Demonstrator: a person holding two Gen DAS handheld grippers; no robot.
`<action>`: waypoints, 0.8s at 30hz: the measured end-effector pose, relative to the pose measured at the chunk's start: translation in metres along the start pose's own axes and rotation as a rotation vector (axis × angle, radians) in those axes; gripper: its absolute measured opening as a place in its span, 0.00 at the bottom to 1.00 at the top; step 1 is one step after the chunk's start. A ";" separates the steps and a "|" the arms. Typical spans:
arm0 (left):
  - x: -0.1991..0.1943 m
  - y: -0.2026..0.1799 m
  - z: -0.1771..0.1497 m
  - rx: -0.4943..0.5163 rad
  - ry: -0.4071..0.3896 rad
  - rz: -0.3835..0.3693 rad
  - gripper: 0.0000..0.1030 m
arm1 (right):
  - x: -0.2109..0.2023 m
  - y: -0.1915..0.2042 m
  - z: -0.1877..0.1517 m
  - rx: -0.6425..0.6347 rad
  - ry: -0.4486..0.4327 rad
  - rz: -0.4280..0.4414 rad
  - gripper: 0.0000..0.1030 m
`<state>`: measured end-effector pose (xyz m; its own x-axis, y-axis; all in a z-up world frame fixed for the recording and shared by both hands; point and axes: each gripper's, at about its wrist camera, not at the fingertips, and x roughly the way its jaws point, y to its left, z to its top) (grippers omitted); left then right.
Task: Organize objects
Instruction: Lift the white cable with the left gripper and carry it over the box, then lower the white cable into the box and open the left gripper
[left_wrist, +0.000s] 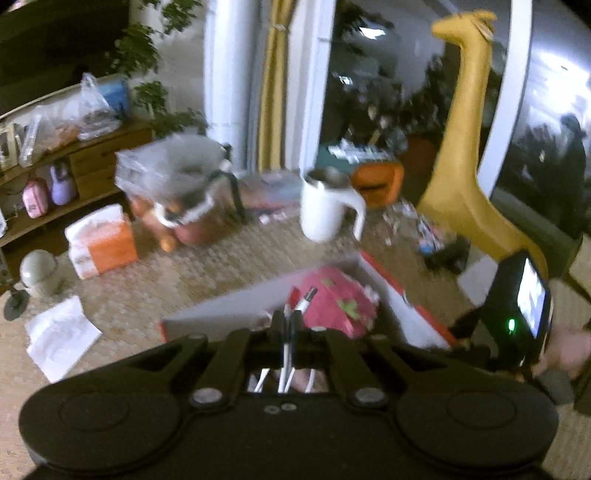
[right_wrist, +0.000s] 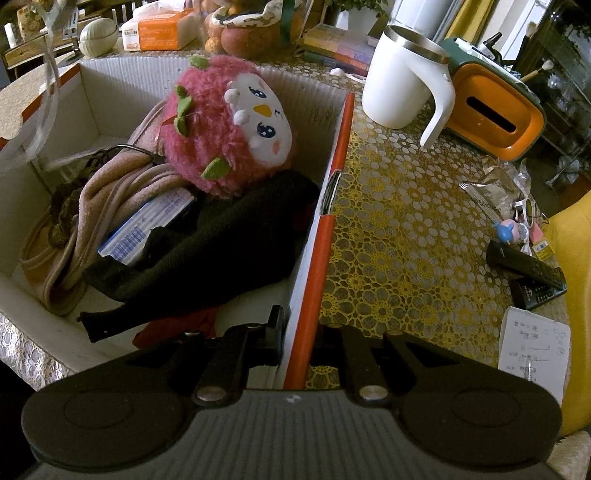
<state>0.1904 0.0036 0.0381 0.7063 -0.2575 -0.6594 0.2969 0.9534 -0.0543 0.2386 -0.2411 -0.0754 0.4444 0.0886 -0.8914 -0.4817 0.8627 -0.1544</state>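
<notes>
Right gripper (right_wrist: 295, 339) clamps the box (right_wrist: 314, 236) wall at lower centre, one finger inside and one outside, likely to steady it; left gripper (left_wrist: 286, 328), closed on a white cable (left_wrist: 304, 301), hangs at frame centre over the box (left_wrist: 402, 295); plush (right_wrist: 229, 125) already inside; mug (right_wrist: 402, 77) waits upper right.

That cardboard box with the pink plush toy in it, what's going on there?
A person is tidying a table with a handheld gripper in each hand. The right gripper is clamped on the wall of the cardboard box, steadying it. The left gripper is shut on a white USB cable, over the box. The pink plush toy lies inside.
</notes>
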 end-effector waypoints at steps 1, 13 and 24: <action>0.005 -0.005 -0.004 0.016 0.010 0.004 0.00 | 0.000 0.000 0.000 -0.001 0.000 -0.001 0.11; 0.047 -0.036 -0.030 0.064 0.124 -0.036 0.00 | -0.001 0.001 0.000 -0.001 0.001 0.000 0.11; 0.086 -0.036 -0.044 0.021 0.252 -0.085 0.04 | -0.001 0.001 0.000 0.001 0.002 0.001 0.11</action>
<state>0.2123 -0.0461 -0.0498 0.4970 -0.2869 -0.8190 0.3632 0.9259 -0.1039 0.2379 -0.2405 -0.0749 0.4422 0.0882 -0.8926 -0.4817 0.8628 -0.1533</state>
